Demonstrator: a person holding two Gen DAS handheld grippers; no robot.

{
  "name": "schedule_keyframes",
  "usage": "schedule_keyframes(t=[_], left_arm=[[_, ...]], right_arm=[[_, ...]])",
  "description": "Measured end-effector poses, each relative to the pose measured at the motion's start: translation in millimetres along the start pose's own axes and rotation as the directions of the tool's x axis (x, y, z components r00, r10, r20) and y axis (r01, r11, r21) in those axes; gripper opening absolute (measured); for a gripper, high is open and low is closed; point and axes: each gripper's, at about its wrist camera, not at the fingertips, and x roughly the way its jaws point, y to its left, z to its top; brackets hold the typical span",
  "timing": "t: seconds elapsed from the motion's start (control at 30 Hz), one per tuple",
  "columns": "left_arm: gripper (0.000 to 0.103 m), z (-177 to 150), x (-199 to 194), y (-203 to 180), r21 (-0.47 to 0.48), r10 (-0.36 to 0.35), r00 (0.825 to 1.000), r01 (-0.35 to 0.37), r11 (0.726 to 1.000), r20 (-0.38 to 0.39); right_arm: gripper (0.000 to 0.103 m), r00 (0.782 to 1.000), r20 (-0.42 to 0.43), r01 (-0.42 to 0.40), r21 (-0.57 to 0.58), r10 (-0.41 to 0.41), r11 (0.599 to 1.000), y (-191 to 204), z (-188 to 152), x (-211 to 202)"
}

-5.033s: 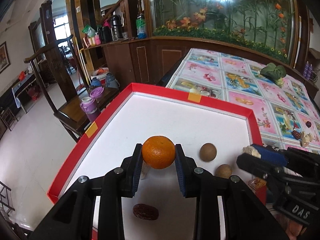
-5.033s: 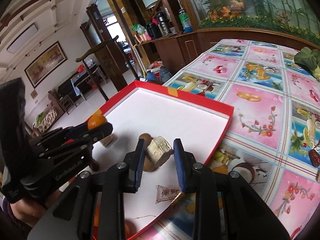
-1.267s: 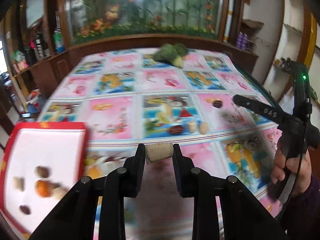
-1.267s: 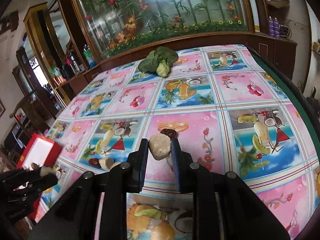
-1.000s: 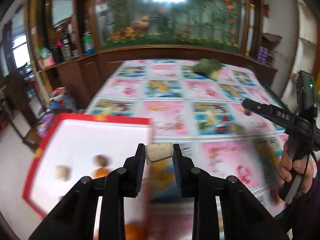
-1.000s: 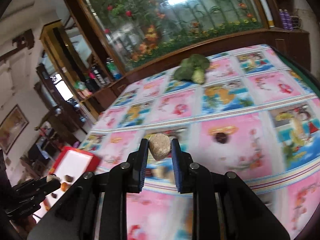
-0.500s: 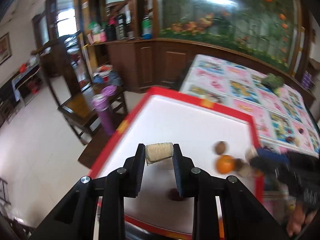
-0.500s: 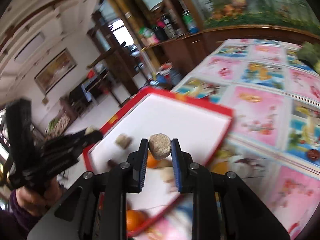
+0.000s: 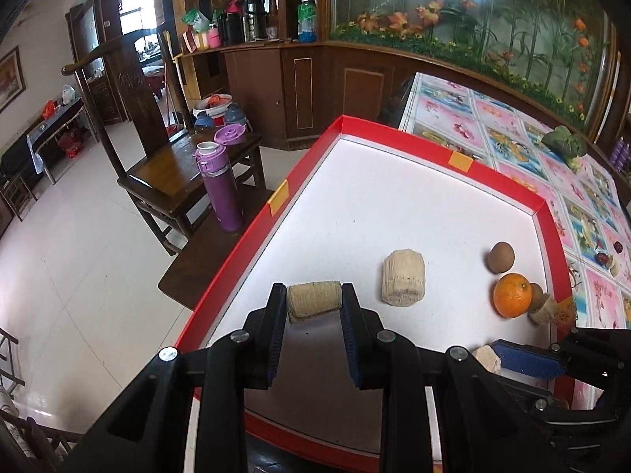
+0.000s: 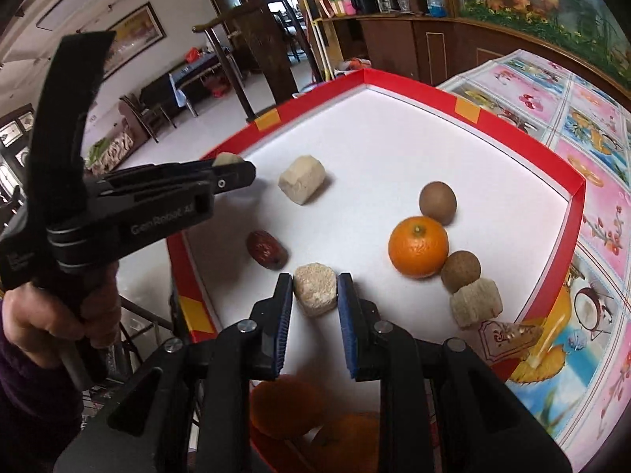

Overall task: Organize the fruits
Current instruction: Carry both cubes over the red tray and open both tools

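Note:
My left gripper (image 9: 314, 304) is shut on a beige ribbed chunk (image 9: 313, 300), held above the near left part of the red-rimmed white tray (image 9: 398, 133). My right gripper (image 10: 315, 291) is shut on another beige chunk (image 10: 315, 293) over the tray's near edge (image 10: 189, 272). On the tray lie a beige chunk (image 9: 403, 278), an orange (image 9: 512, 295), a brown round fruit (image 9: 501, 257), and, in the right wrist view, a red date (image 10: 266, 249), an orange (image 10: 418, 246), two brown round fruits (image 10: 437, 202) and a beige chunk (image 10: 476, 302). The left gripper also shows in the right wrist view (image 10: 232, 167).
The tray sits at the end of a table with a pink fruit-print cloth (image 9: 512, 134). A wooden chair (image 9: 173, 173) with a purple flask (image 9: 219, 187) stands beyond the tray's left side. A green vegetable (image 9: 564, 144) and small fruits (image 9: 607, 256) lie on the cloth. Oranges (image 10: 288, 406) lie below my right gripper.
Both grippers have swung from the cloth-covered table back over the tray, each still holding its beige chunk, and now hang lower and closer to the tray floor.

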Motion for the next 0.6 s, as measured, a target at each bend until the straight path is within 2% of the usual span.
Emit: schedule_keyframes(t=[0.2,0.23,0.3,0.33,0.37,0.5,0.6], left_arm=[[0.027,-3,6,-2,0.000,0.018,0.999,-0.019,1.000,-0.029],[0.029,-2,6,-2,0.000,0.028,0.999,-0.028,1.000,-0.033],[0.040,-1,5,1,-0.010,0.039,0.998,-0.039,0.999,-0.043],[0.046,0,5,2,-0.016,0.045,0.998,-0.045,0.999,-0.044],[0.047,0,2,1,-0.019,0.059,0.998,-0.060,0.998,-0.036],[0.048,6,-17,-9,-0.019,0.058,0.998,-0.058,0.998,0.016],[0.051,10,-38,-31,0.022,0.030,0.996,-0.032,0.999,0.079]], right_arm=[[0.026,0.999,-0.018,0.026,-0.021,-0.027,0.999,5,-2,-1],[0.026,0.999,-0.020,0.032,-0.027,-0.032,0.999,6,-2,-1],[0.028,0.999,-0.027,0.034,-0.034,-0.035,0.999,6,-1,0],[0.036,0.999,-0.030,0.024,-0.027,-0.025,0.999,4,0,-1],[0.046,0.999,-0.030,0.014,-0.018,-0.015,1.000,3,1,-3],[0.049,0.996,0.067,-0.050,-0.003,0.050,0.999,-7,2,-31],[0.049,0.987,0.154,-0.050,0.011,0.048,0.999,-23,2,-57]])
